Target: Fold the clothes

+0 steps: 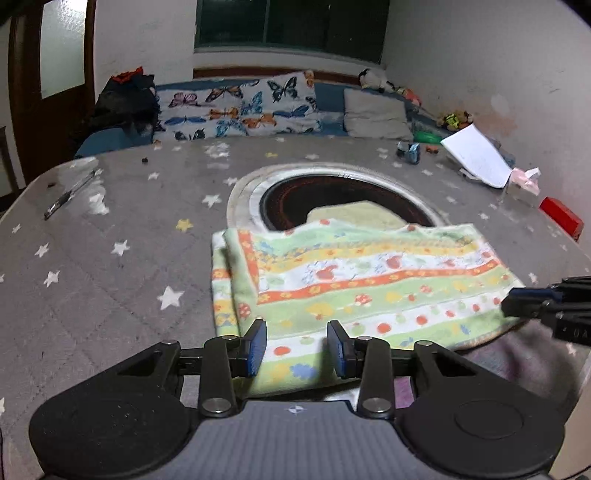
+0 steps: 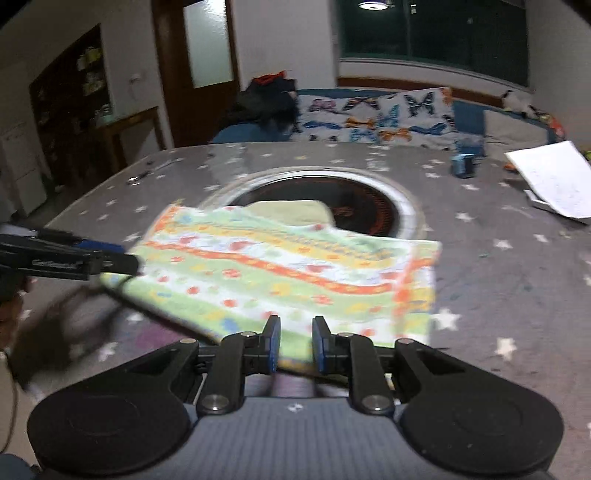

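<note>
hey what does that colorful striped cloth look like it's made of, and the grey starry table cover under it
Striped cloth: probably soft woven cotton or terry, matte, with limp rumpled folds. Table cover: looks like quilted padded fabric, showing stitched diamond lines; its far part shines, so a clear film may lie on top.

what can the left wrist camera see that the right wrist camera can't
Only the left wrist view shows the red box at the table's right edge, the pen on the left, and the small toys by the wall. Only the right wrist view shows the dark shelf and the lit lamp. Both share the striped towel lying partly over the round burner, the white paper, the butterfly pillow, and both open grippers: left, right.
</note>
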Demonstrator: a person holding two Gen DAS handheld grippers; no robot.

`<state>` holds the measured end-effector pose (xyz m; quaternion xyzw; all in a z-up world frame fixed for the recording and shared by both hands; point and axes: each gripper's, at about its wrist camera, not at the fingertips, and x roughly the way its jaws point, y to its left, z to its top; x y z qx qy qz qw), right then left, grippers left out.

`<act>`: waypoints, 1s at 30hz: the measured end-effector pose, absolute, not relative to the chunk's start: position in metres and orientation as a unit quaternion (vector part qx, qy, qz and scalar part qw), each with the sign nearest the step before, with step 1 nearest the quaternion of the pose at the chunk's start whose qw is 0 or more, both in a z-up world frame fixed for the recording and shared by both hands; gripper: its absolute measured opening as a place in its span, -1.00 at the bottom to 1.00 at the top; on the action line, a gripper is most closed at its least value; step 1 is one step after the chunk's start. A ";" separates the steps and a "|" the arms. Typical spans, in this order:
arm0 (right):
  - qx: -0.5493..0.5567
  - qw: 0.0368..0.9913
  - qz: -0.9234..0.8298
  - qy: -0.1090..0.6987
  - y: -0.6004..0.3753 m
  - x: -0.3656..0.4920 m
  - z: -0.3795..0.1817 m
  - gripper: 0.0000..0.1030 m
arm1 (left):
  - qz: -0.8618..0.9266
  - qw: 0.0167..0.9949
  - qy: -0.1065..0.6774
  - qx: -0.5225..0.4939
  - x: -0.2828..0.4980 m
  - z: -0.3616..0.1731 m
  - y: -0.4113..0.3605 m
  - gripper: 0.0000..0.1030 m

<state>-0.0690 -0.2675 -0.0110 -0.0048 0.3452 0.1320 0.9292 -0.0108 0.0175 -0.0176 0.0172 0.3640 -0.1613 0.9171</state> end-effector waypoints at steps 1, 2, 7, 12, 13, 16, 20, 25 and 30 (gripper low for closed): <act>0.001 0.927 0.122 0.356 -0.274 -0.066 -0.016 -0.65 | -0.160 0.916 0.367 0.018 -0.011 -0.020 0.018 -0.23; 0.011 0.924 0.119 0.364 -0.280 -0.064 -0.020 -0.66 | -0.160 0.916 0.368 0.018 -0.011 -0.020 0.018 -0.23; 0.010 0.928 0.124 0.352 -0.285 -0.062 -0.008 -0.65 | -0.162 0.918 0.363 -0.003 -0.009 -0.007 0.023 -0.22; 0.004 0.937 0.108 0.333 -0.287 -0.035 0.000 -0.65 | -0.151 0.917 0.369 -0.005 0.005 -0.008 0.023 -0.22; 0.006 0.937 0.101 0.335 -0.289 -0.027 -0.003 -0.65 | -0.150 0.915 0.375 -0.008 0.008 -0.011 0.023 -0.22; 0.014 0.930 0.085 0.356 -0.296 -0.007 -0.015 -0.65 | -0.140 0.910 0.391 -0.010 0.015 -0.021 0.027 -0.22; 0.012 0.927 0.073 0.368 -0.302 0.002 -0.021 -0.64 | -0.137 0.907 0.397 -0.026 0.017 -0.021 0.034 -0.23; -0.012 0.935 0.097 0.342 -0.286 -0.011 -0.001 -0.51 | -0.127 0.908 0.399 -0.025 0.019 -0.019 0.035 -0.20; -0.043 0.931 0.148 0.331 -0.252 -0.021 0.012 -0.40 | -0.105 0.907 0.407 -0.020 0.023 -0.019 0.033 0.16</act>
